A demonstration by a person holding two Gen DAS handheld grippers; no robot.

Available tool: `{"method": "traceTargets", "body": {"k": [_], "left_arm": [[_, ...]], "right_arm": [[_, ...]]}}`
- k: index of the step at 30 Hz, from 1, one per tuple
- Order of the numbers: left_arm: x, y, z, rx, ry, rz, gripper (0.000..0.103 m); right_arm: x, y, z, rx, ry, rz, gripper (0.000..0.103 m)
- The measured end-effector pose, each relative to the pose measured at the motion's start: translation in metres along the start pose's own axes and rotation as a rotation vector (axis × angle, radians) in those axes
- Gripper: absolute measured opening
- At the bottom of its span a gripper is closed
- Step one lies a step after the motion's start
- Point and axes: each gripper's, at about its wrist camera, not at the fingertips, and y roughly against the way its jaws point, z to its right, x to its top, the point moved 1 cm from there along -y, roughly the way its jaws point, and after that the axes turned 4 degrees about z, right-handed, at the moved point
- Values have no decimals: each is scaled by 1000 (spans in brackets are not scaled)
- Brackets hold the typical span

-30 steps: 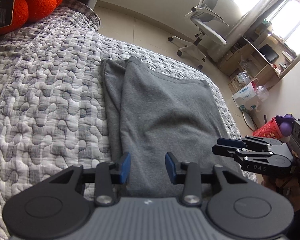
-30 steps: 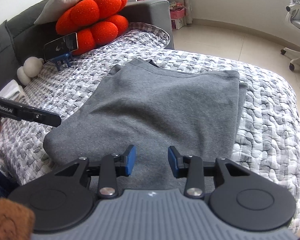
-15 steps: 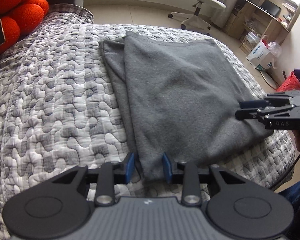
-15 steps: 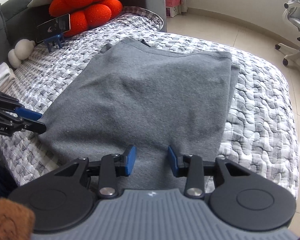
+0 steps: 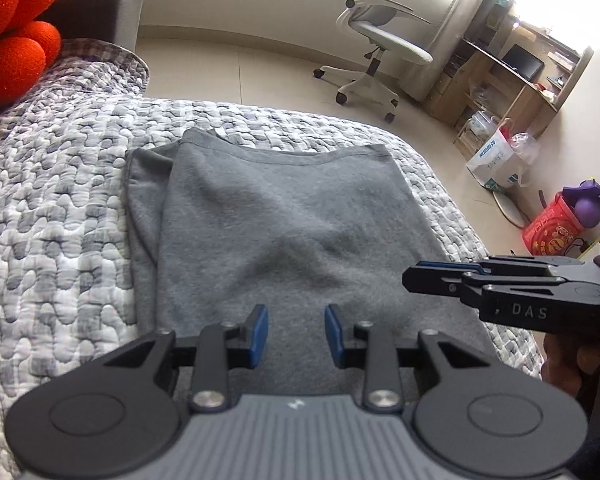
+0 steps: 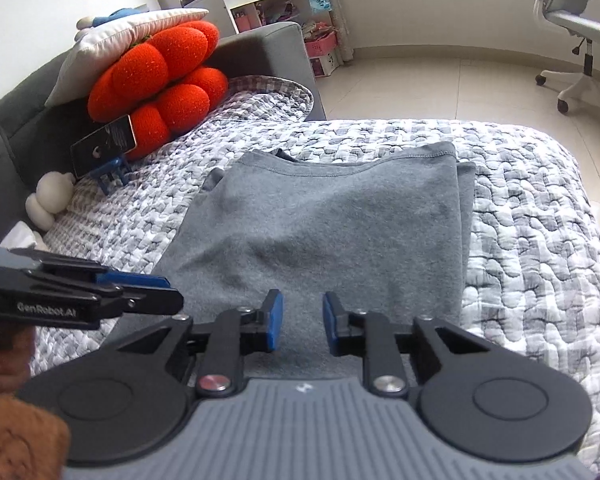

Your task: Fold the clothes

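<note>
Left gripper (image 5: 296,334) shifted inward over sweater (image 5: 284,232), jaws apart, empty; right gripper (image 6: 302,322) closing, nothing pinched; next fold pending

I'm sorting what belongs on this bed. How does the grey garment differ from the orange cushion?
The grey garment lies flat and folded on the quilt; the orange cushion stands propped against the sofa back. The garment is smooth, plain grey cloth; the cushion is bright, plump and lobed. A phone leans on the cushion; nothing rests on the garment. Both are soft fabric things.
</note>
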Motion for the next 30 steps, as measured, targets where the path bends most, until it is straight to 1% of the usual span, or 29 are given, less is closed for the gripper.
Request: {"method": "traceTargets", "body": {"k": [3,5,9,11,15,16,17,18,20,21,23,25,28,30], "left_arm": [[3,-11,2,29,15,18,31],[4,-18,3,52,26,31,31],[6,-28,2,81,31,34,32],[7,-30,2,91,36,38,32],[8,-29,3,101,29,49,32],[9,-30,3,107,26,53,32],[9,-30,2,109,30,56,31],[10,-30,2,99,38,61,30],[11,-31,2,87,45,59,21],[12,-32,2,85,43,52,13],[14,-34,4,83,38,42,11],[14,-37,5,82,31,36,11],[15,-36,7,89,8,53,11],[18,-28,8,89,-2,84,11]], "right_arm": [[0,-4,-5,6,1,5,21],[-1,-8,-9,-5,17,3,21],[-5,-14,-9,-49,16,0,27],[-5,-16,-5,-68,3,3,28],[-4,-16,0,-78,-37,2,28],[-3,-16,1,-77,-53,5,27],[-2,-15,2,-79,-64,10,23],[-1,-15,2,-82,-66,16,21],[0,-16,-2,-85,-58,27,22],[0,-17,-5,-73,-56,24,20],[0,-20,-10,-50,-52,18,19],[-2,-24,-15,-49,-32,9,18],[-6,-32,-17,-70,-3,0,18],[-6,-34,-16,-76,3,5,18]]}}
